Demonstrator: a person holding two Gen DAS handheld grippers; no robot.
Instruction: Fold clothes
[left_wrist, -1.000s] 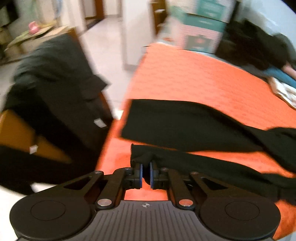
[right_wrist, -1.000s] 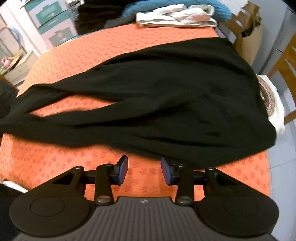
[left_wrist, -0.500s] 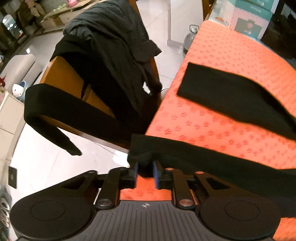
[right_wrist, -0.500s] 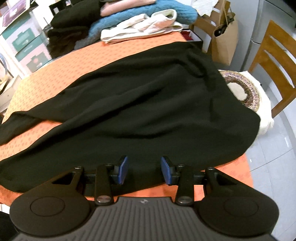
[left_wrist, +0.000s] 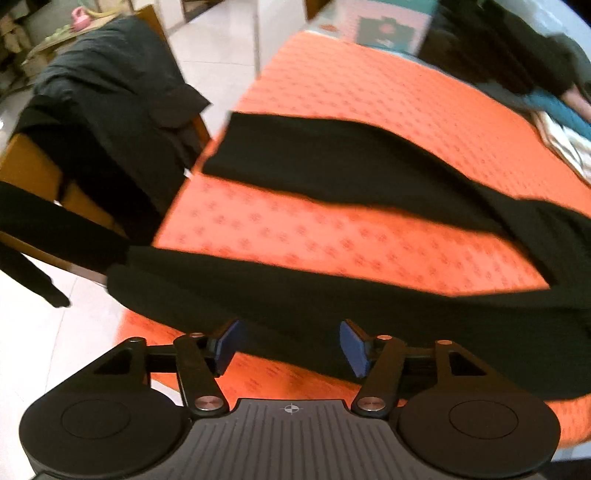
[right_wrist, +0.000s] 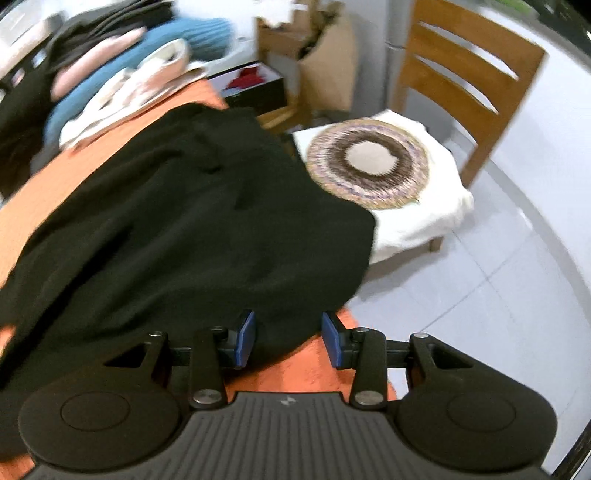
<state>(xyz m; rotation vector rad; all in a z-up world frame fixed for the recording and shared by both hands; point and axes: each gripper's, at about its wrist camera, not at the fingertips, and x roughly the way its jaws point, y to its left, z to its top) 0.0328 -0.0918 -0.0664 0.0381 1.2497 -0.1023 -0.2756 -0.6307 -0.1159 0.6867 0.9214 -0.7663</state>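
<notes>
A black long-sleeved garment lies spread on the orange tablecloth (left_wrist: 369, 92). The left wrist view shows its far sleeve (left_wrist: 332, 162) and its near sleeve (left_wrist: 295, 295), both stretched toward the table's left edge. My left gripper (left_wrist: 290, 345) hovers over the near sleeve. Its jaws are opening; the sleeve lies below and between them, and the blue pads (left_wrist: 227, 343) do not press on it. In the right wrist view the garment's body (right_wrist: 184, 229) covers the table's right end. My right gripper (right_wrist: 288, 338) stands open over the near hem at the table's corner.
A wooden chair draped with dark clothes (left_wrist: 110, 92) stands off the table's left end. A pile of folded clothes (right_wrist: 129, 74) sits at the far side. At the right are a chair (right_wrist: 469, 74) with a white cushion and round woven mat (right_wrist: 369, 162), a paper bag (right_wrist: 325, 62), and tiled floor.
My left gripper was shut on the near sleeve's cuff; it has let go and opened wide. My right gripper slid right along the hem to the table's corner.
</notes>
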